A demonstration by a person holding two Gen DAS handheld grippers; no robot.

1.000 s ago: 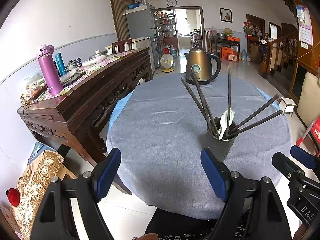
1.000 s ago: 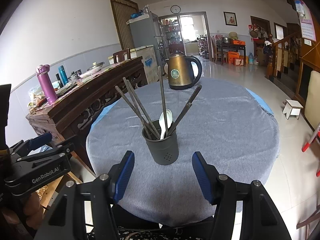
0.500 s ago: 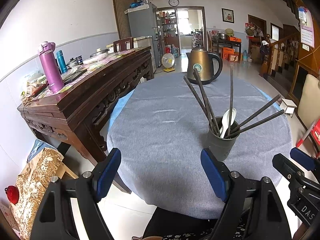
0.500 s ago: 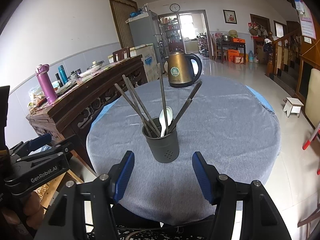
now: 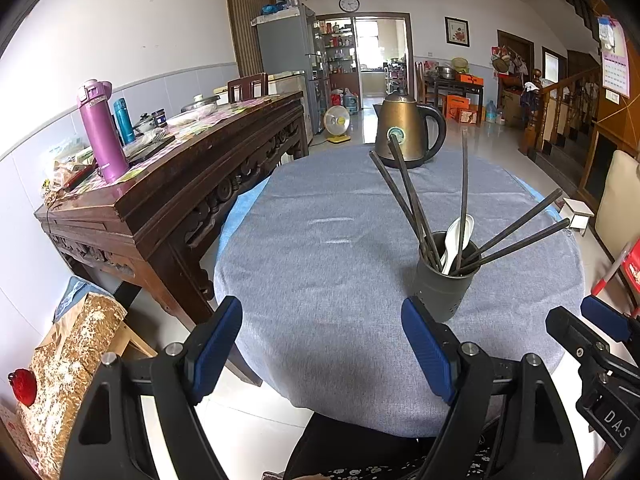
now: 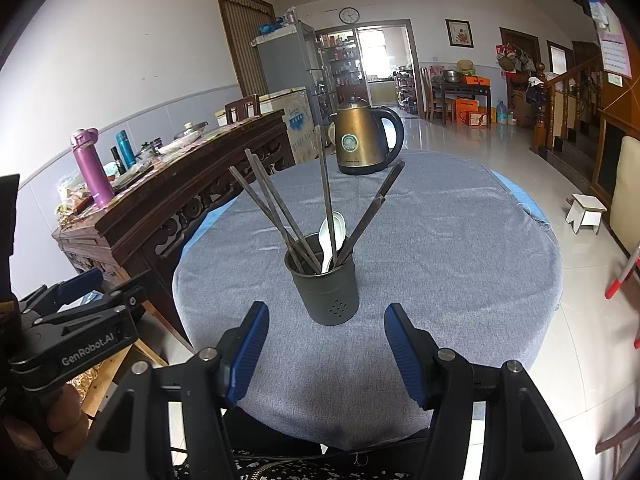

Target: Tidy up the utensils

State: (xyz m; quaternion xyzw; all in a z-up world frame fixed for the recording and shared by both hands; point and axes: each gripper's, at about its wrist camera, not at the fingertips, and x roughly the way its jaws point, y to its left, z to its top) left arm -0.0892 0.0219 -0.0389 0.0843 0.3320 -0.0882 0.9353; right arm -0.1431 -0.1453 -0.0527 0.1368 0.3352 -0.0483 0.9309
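A: Fig. 1. Left tool (image 5: 322, 342) and right tool (image 6: 323, 342), both with jaws apart and empty, held short of the table (image 6: 460, 240). Change over the last second?

B: None visible; both tools keep their place, and the holder (image 6: 326, 292) stands untouched near the table's front edge.

A: Contents?

B: Five chopsticks (image 6: 326, 184) fanned outward and what appears to be two white spoons (image 6: 334, 236); the overlap makes the count uncertain. A kettle (image 6: 362, 136) stands at the far edge.

A: Meaning for the task?

B: Probably a pause: either sorting is finished or not yet begun.
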